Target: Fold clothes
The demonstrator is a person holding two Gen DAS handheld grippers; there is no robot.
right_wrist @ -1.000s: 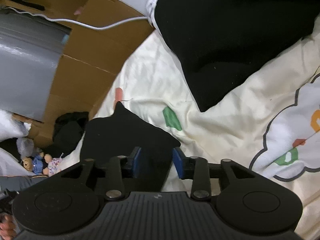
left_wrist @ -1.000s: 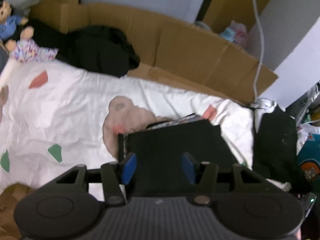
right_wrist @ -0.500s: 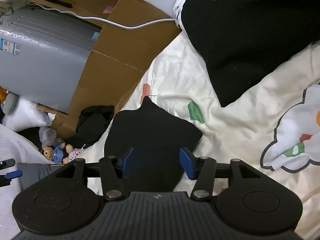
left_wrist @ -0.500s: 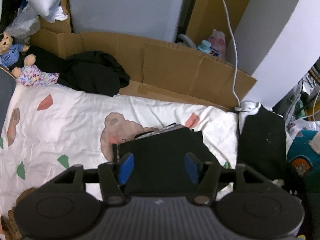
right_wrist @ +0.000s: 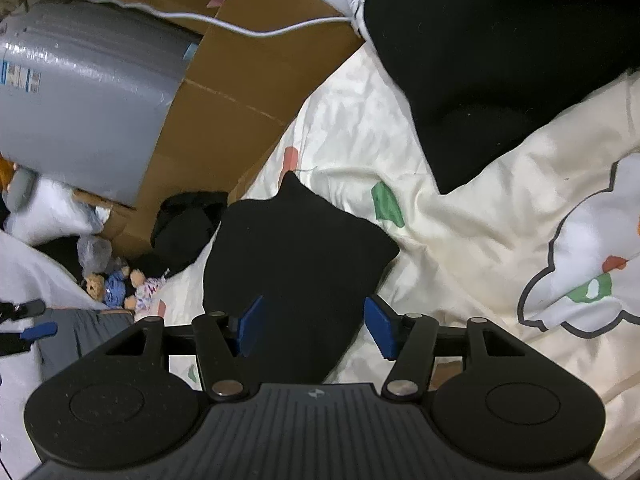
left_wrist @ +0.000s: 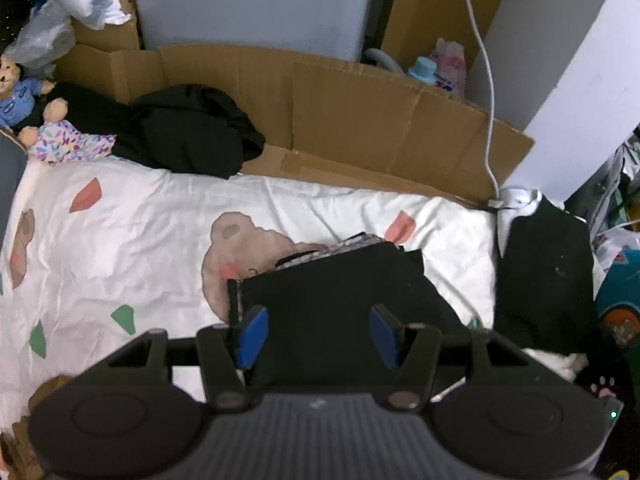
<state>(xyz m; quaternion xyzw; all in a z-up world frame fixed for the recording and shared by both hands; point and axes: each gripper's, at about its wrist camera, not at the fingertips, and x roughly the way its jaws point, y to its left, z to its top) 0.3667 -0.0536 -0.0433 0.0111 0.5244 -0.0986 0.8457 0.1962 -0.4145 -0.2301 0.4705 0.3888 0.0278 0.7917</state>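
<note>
A folded black garment [left_wrist: 340, 288] lies on top of a small stack of folded clothes on the white printed bedsheet [left_wrist: 140, 240]. It also shows in the right wrist view [right_wrist: 296, 248]. My left gripper [left_wrist: 318, 336] is open and empty, held above the garment's near edge. My right gripper [right_wrist: 316, 330] is open and empty, also above the garment's near edge. An unfolded black garment [left_wrist: 188, 128] lies crumpled at the far edge of the bed. Another black garment [right_wrist: 500, 52] lies at the bed's right side.
Brown cardboard [left_wrist: 360, 120] lines the far side of the bed. Two plush bears [left_wrist: 24, 92] sit at the far left corner. A white cable [left_wrist: 486, 80] hangs down to a plug at the right. A grey appliance [right_wrist: 80, 100] stands behind the cardboard.
Both grippers have drawn back and up from the folded black garment. The right gripper has opened wide; a second ago its jaws were close together. The left gripper stayed open.
</note>
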